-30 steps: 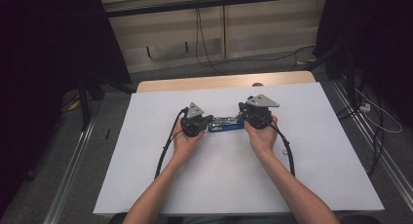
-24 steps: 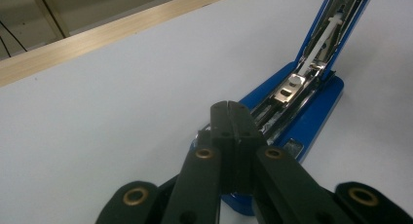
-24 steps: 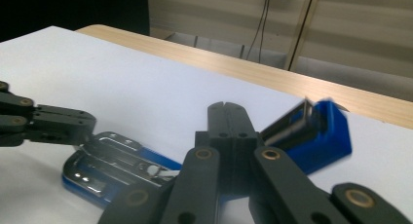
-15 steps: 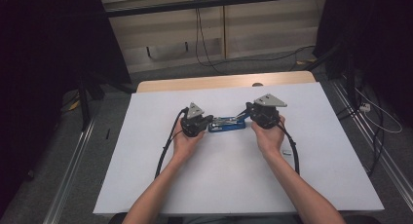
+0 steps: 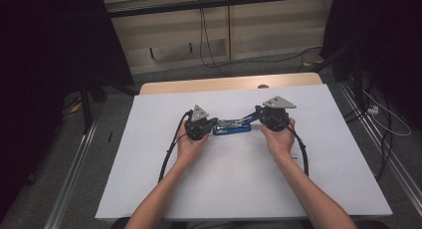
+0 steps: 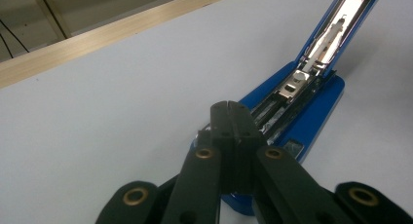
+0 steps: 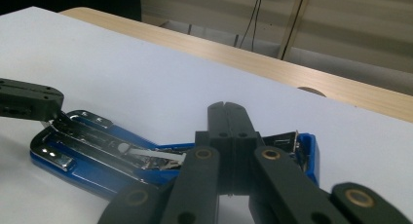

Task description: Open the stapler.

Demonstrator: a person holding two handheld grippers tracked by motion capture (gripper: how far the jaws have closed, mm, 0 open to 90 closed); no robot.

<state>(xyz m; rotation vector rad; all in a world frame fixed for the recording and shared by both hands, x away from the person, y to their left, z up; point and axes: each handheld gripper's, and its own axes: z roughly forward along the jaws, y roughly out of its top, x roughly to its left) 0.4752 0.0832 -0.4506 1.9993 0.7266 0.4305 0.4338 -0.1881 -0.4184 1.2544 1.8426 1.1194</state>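
Left gripper view: blue stapler hinged open, metal staple channel exposed.

L gripper on blue stapler
Jaws pressed together w/ no gap, tips over stapler's near end; lid hinged up, metal channel exposed ahead-right; white sheet underneath.

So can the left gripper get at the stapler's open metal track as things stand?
Probably yes. The left gripper sits shut at one end of the blue stapler, whose top is swung up, leaving the track exposed just ahead of it.
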